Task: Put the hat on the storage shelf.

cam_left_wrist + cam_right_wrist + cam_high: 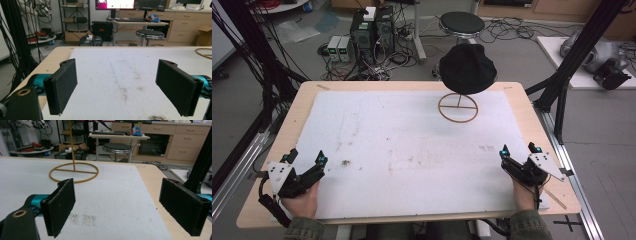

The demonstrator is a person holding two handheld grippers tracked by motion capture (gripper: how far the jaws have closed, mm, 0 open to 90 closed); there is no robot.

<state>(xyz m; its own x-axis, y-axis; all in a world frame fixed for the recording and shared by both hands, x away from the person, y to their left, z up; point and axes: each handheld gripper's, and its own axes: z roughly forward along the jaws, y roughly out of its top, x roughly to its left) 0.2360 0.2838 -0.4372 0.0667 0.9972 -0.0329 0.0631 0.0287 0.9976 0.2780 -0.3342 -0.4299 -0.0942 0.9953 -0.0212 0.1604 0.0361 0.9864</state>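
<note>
A black hat sits on top of a thin wooden stand whose ring base rests at the far middle right of the white mat. The stand's ring base and upright pole lie ahead of my right gripper. My left gripper hovers open at the near left corner with nothing between its jaws. My right gripper is open at the near right edge, also empty. In the left gripper view, my left gripper faces bare stained mat.
The wooden table carries the mat. A black stool, computer towers and cables stand on the floor beyond the far edge. Black frame struts rise at the right. A dark stain marks the mat near the left gripper.
</note>
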